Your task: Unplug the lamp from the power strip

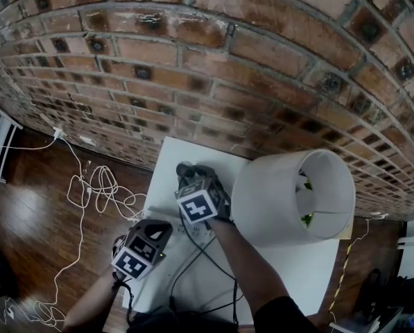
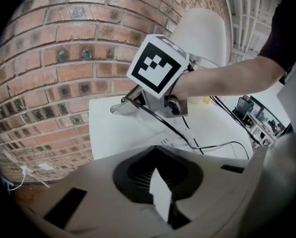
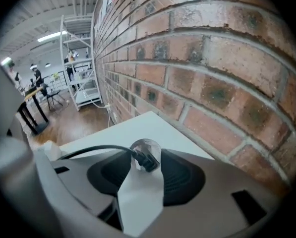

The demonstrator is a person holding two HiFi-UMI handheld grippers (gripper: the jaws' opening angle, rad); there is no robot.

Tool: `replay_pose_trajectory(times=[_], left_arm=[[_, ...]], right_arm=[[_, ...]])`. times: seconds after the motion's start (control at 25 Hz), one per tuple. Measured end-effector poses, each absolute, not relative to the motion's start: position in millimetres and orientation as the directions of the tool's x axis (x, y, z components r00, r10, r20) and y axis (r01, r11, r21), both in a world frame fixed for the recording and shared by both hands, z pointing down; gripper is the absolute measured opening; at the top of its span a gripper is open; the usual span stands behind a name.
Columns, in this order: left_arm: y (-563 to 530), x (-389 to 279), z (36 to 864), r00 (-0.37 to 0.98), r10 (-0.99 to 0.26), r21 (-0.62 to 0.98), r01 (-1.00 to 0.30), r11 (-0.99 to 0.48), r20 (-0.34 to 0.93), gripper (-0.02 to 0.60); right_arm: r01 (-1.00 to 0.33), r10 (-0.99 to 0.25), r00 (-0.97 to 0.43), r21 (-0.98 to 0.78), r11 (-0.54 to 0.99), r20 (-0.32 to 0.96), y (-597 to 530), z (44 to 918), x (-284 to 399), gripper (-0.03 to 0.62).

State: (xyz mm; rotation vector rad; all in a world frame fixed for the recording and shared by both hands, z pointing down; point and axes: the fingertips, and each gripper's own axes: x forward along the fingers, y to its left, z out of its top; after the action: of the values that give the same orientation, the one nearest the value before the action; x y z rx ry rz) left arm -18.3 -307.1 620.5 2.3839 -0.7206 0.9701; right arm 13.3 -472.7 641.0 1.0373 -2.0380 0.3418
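The small black plug [image 3: 147, 160] on its black cord sits over the white table [image 3: 138, 125], right at the tips of the right gripper [image 3: 144, 150], whose jaws are apart. Only the head view shows the big white lampshade [image 1: 293, 196]. The left gripper [image 2: 157, 180] has its jaws together, with nothing in them

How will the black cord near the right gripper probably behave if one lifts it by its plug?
The black cord is probably floppy: it bends in a soft arc over the white table. Lifted by its plug, it would likely sag and trail behind rather than keep its shape. It looks thin, so probably light.
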Motion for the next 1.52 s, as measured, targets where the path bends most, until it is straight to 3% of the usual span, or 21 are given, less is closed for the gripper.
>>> replay_pose_trajectory(times=[0.12, 0.28, 0.64, 0.8, 0.88, 0.96, 1.2, 1.36, 1.44, 1.52], left_arm=[[-307.3, -18.7, 620.4, 0.606, -0.29, 0.215, -0.623, -0.753, 0.74, 0.016], [-306.1, -17.0, 623.2, 0.609, -0.29, 0.211, -0.617, -0.758, 0.738, 0.017], [-308.3, -17.4, 623.9, 0.618, -0.298, 0.218, -0.62, -0.754, 0.727, 0.017], [-307.5, -18.8, 625.6, 0.608, -0.291, 0.211, -0.618, -0.757, 0.739, 0.017], [-307.6, -20.1, 627.4, 0.601, -0.288, 0.21, -0.622, -0.755, 0.745, 0.017], [-309.0, -20.1, 628.3, 0.599, -0.301, 0.204, -0.629, -0.75, 0.742, 0.017], [-322.3, -22.2, 612.3, 0.599, -0.343, 0.195, -0.654, -0.731, 0.724, 0.017], [-330.4, -29.0, 605.8, 0.593, -0.371, 0.198, -0.68, -0.706, 0.715, 0.017], [-334.5, -32.4, 600.7, 0.587, -0.391, 0.19, -0.692, -0.696, 0.709, 0.015], [-337.1, -38.6, 598.2, 0.574, -0.408, 0.176, -0.706, -0.686, 0.71, 0.015]], right_arm=[[-0.699, -0.57, -0.306, 0.227, 0.679, 0.763, -473.0, 641.9, 10.8, 0.196], [-0.736, -0.501, -0.418, 0.04, 0.675, 0.758, -468.6, 642.8, -0.6, 0.197], [-0.816, -0.454, -0.32, 0.001, 0.578, 0.832, -459.4, 651.8, 32.2, 0.193], [-0.834, -0.506, -0.278, 0.057, 0.549, 0.817, -459.2, 643.7, 43.3, 0.195], [-0.833, -0.553, -0.253, 0.113, 0.542, 0.794, -464.8, 640.6, 45.4, 0.149], [-0.828, -0.589, -0.254, 0.142, 0.543, 0.767, -465.7, 634.4, 43.4, 0.149], [-0.834, -0.612, -0.379, 0.031, 0.551, 0.694, -454.3, 608.2, 23.2, 0.144], [-0.83, -0.605, -0.417, -0.014, 0.557, 0.678, -446.1, 598.4, 18.2, 0.092], [-0.817, -0.588, -0.444, -0.037, 0.575, 0.676, -438.1, 594.0, 13.4, 0.012], [-0.802, -0.563, -0.478, -0.074, 0.592, 0.674, -428.8, 590.9, 8.5, -0.003]])
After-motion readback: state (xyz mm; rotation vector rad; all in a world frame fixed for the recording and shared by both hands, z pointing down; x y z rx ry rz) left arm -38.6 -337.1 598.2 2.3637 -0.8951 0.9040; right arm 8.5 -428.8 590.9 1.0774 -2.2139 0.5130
